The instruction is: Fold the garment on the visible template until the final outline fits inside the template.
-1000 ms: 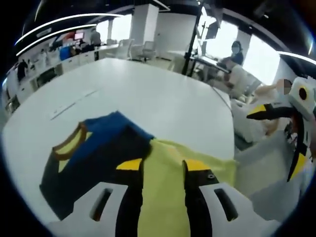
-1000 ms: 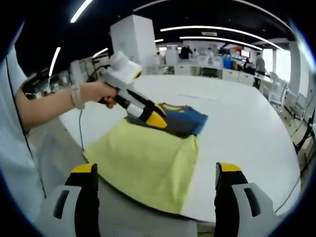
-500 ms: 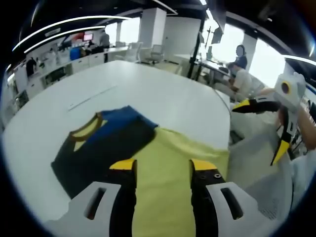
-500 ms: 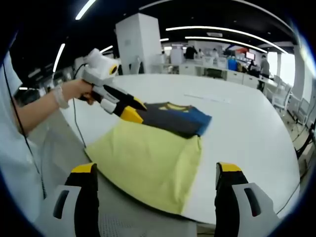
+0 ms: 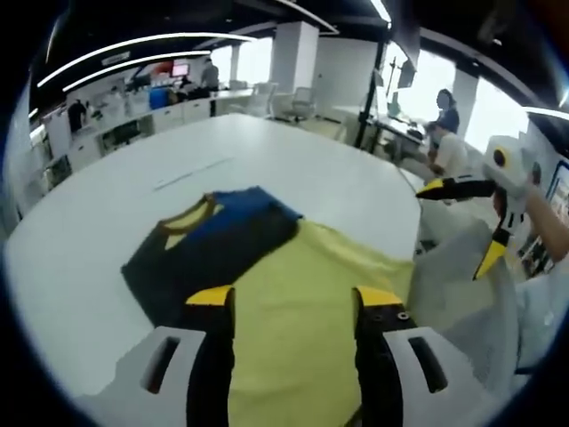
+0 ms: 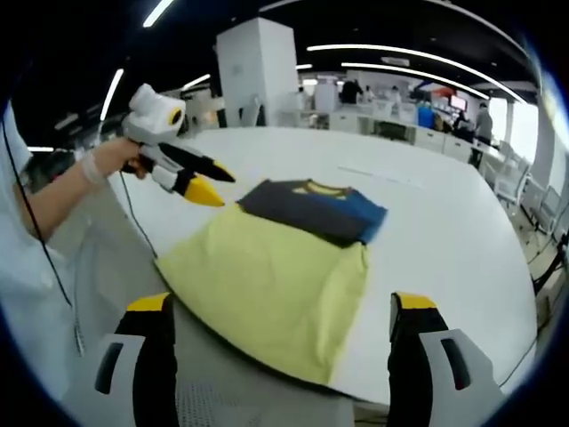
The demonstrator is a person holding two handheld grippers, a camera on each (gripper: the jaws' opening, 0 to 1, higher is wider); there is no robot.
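Yellow template (image 6: 267, 289) lies flat at the near edge of the white table (image 6: 444, 222), its near border hanging slightly over the rim; folded shirt (image 6: 313, 209), dark with a blue part and yellow collar, sits at the template's far end, overlapping that edge and mostly on bare table beyond it. Left gripper (image 6: 203, 181) is lifted off the cloth, jaws parted, holding nothing; in the left gripper view its own jaws frame the template (image 5: 293, 320) with the shirt (image 5: 213, 253) just ahead. Right gripper (image 5: 464, 224) hangs off the table side, jaws spread, empty. Judgement: shirt looks folded but not inside the outline, so the next step is likely dragging it back onto the yellow; grip both near corners low and slide evenly so the fold doesn't open. Plenty of open table beyond and to the sides; the near rim is close, don't pull the template off.
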